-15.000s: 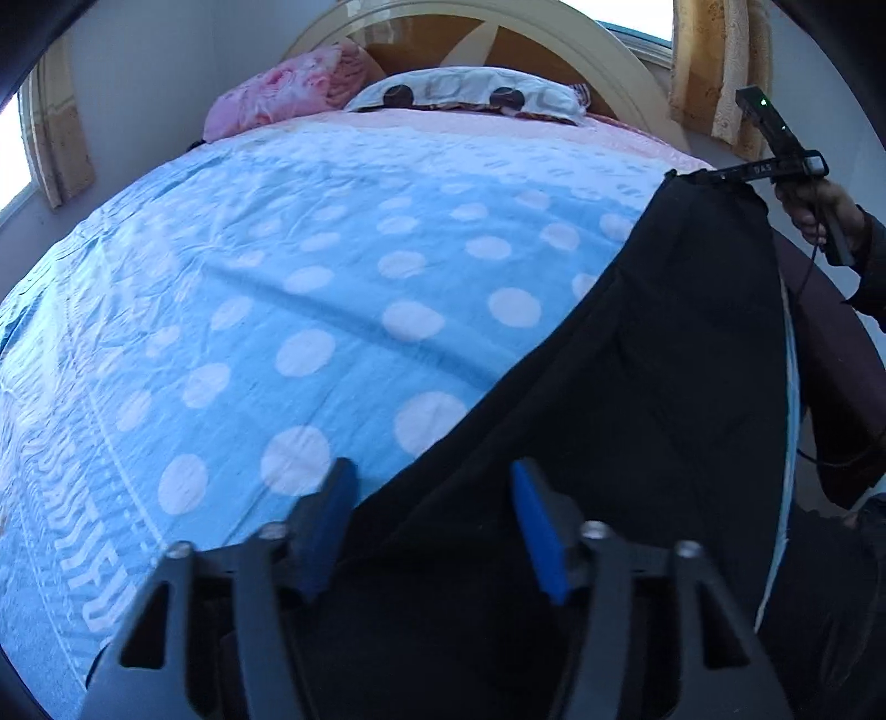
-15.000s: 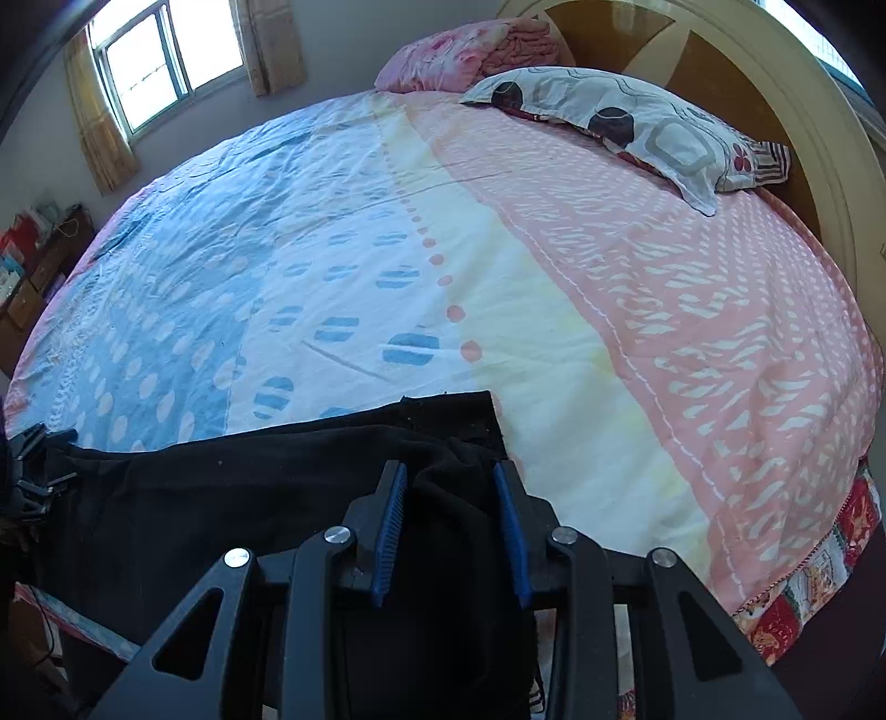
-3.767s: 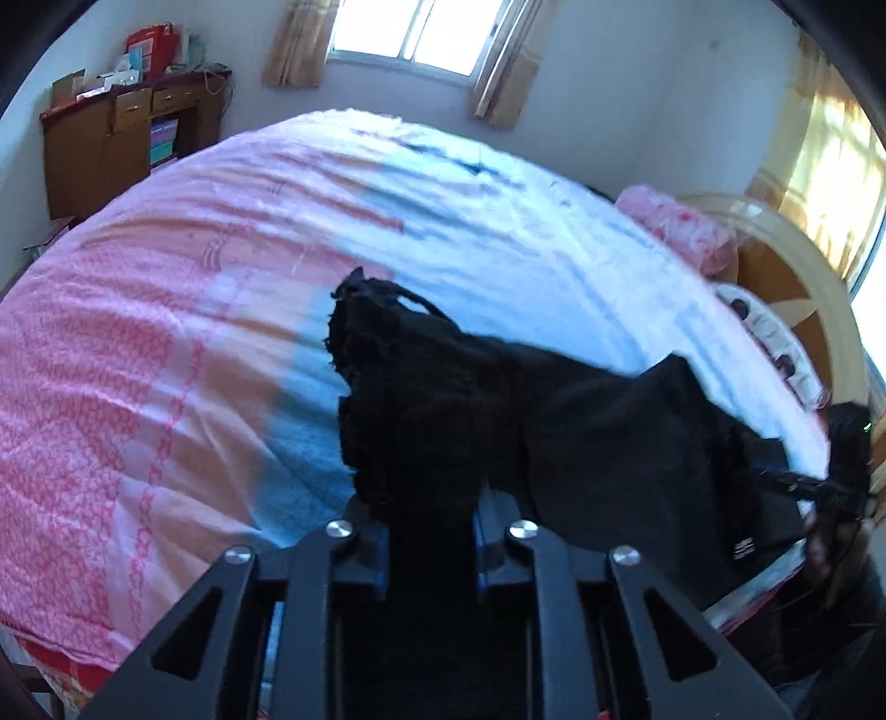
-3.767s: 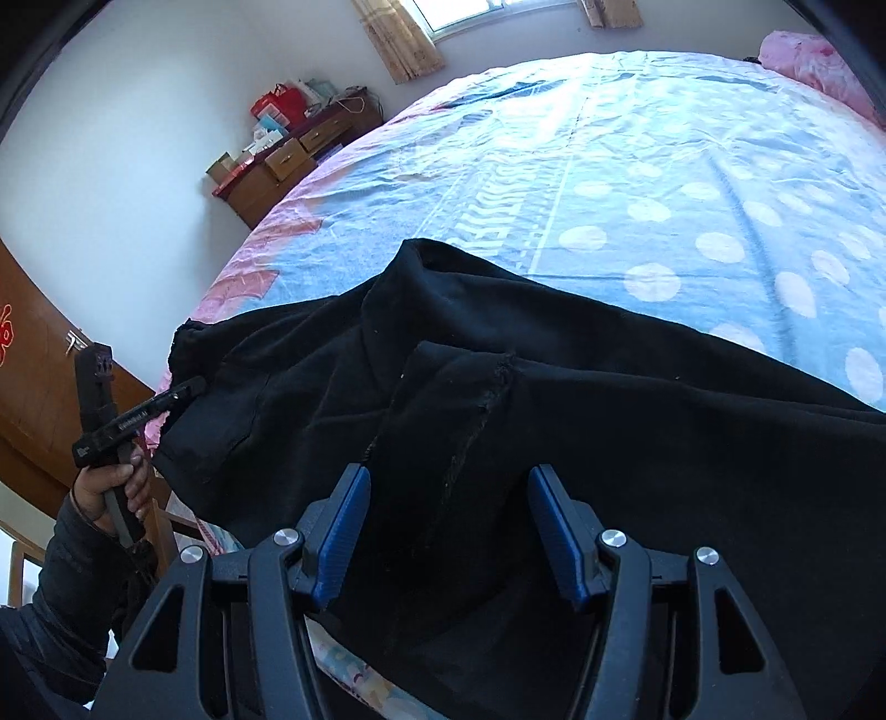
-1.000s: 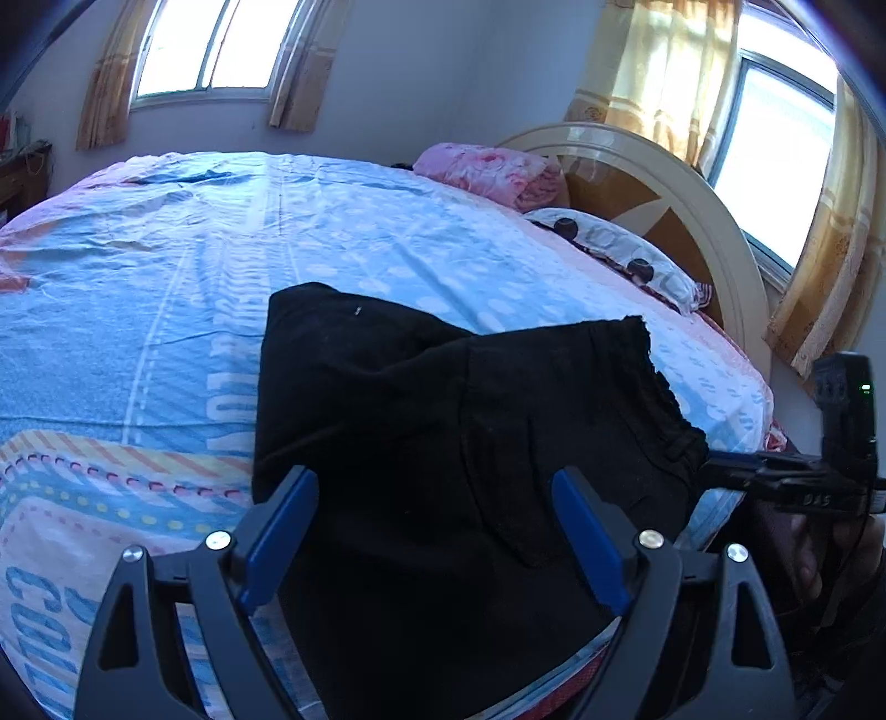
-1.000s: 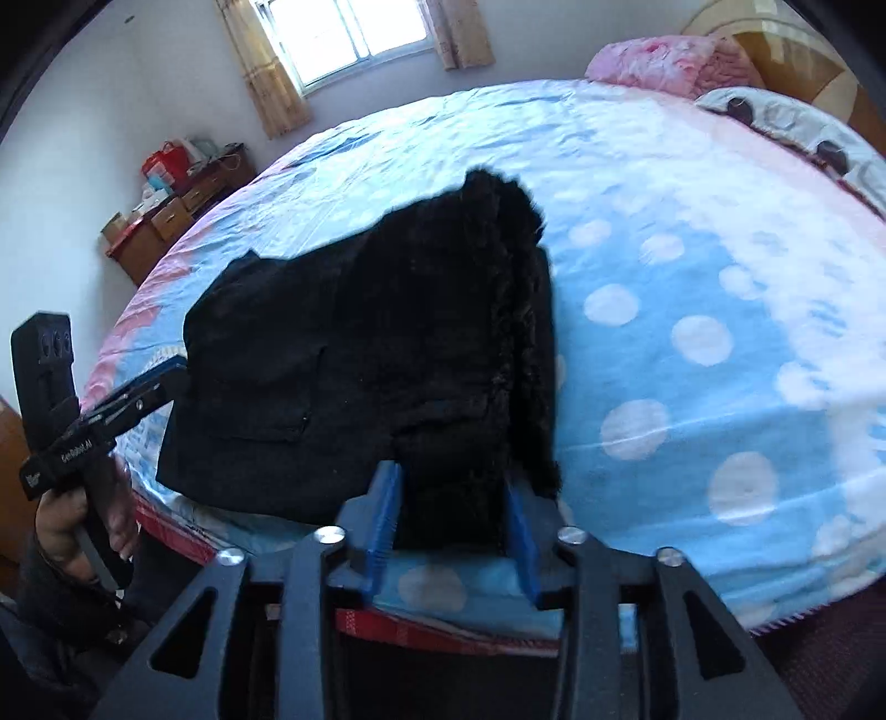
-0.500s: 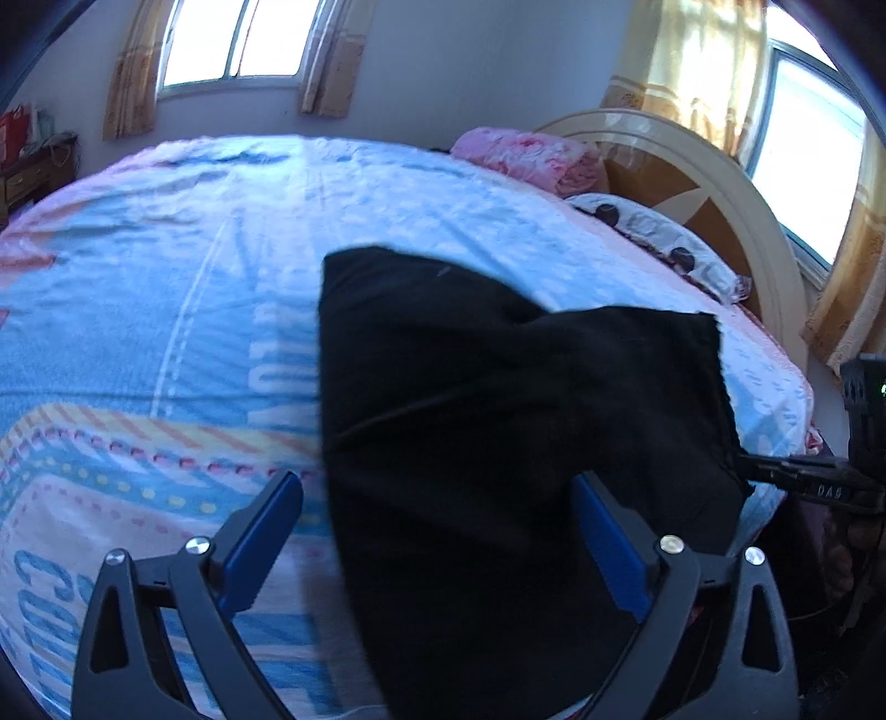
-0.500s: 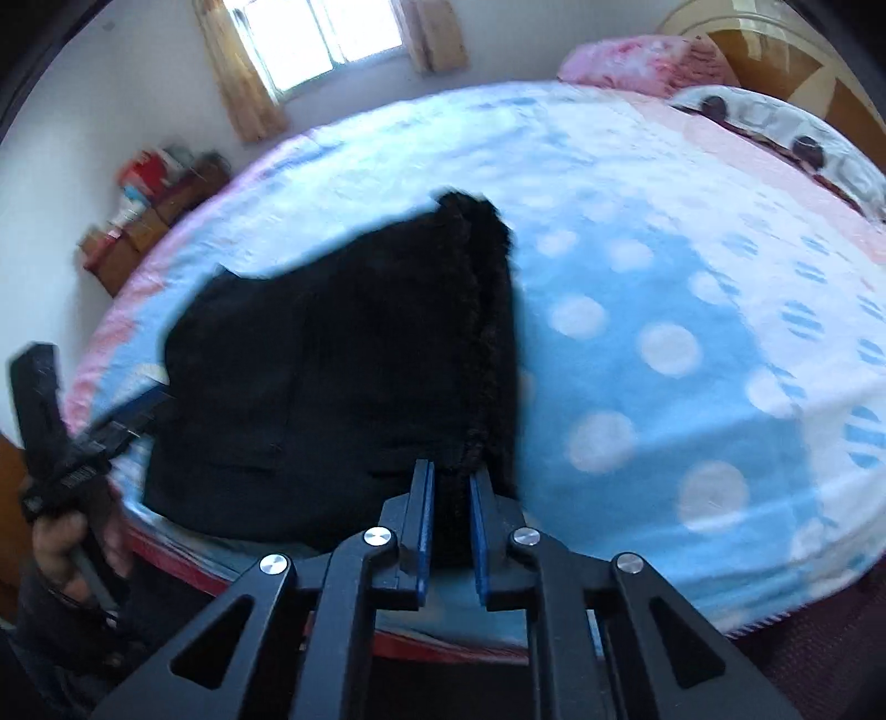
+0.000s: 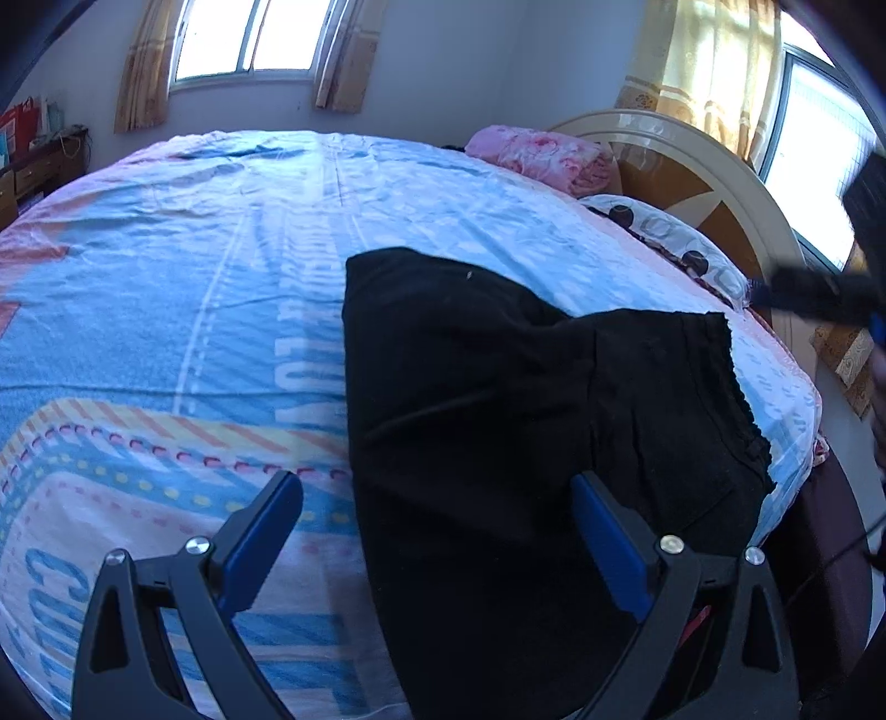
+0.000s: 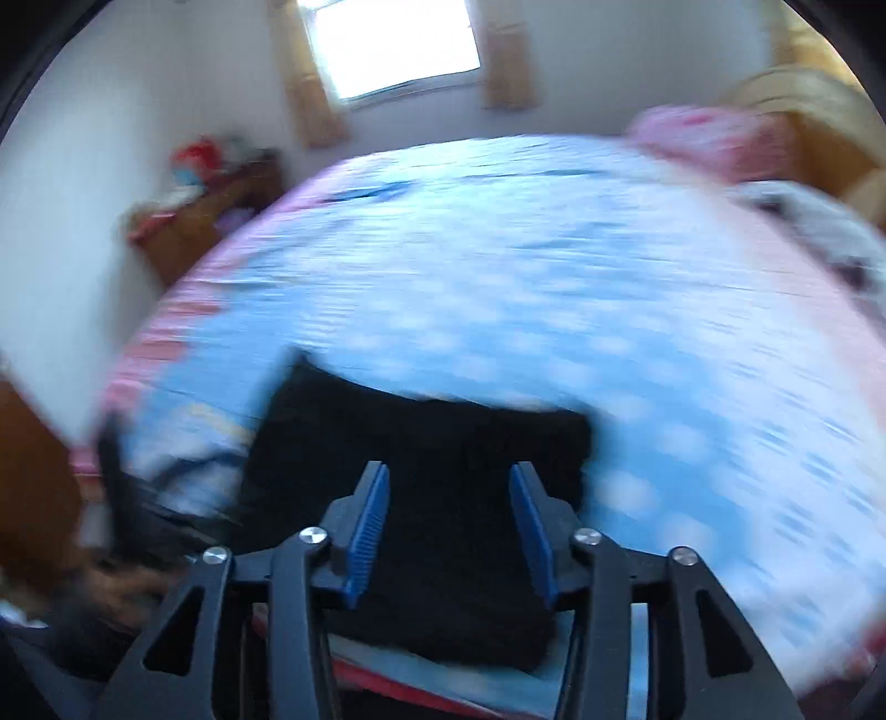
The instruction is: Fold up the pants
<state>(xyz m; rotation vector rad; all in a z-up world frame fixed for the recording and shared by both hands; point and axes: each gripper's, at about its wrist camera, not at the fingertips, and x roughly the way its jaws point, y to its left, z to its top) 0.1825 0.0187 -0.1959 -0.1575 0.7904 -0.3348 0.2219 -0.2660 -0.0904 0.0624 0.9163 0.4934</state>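
Left gripper [image 9: 437, 518]: jaws wide apart, blue pads clear of the cloth, nothing between them but air; the left pad hangs over the bedspread [image 9: 166, 288], the right pad over the near part of the black pants [image 9: 498, 387].

Right gripper [image 10: 448, 523]: jaws have just been opening and stand partly apart. The pads frame the pants [image 10: 421, 459] below them but do not press on them; no cloth is between the pads. This view is heavily motion-blurred.

Pants: lying folded on the blue dotted bedspread at the near edge of the bed, one layer doubled over another, the ragged waistband edge toward the right in the left wrist view. Part of the fabric hangs over the bed edge.

Surroundings, left wrist view: pink pillow [image 9: 545, 158] and a patterned pillow [image 9: 673, 241] lie against the curved wooden headboard [image 9: 714, 166]. A curtained window [image 9: 249, 39] is on the far wall, and a second window is on the right.
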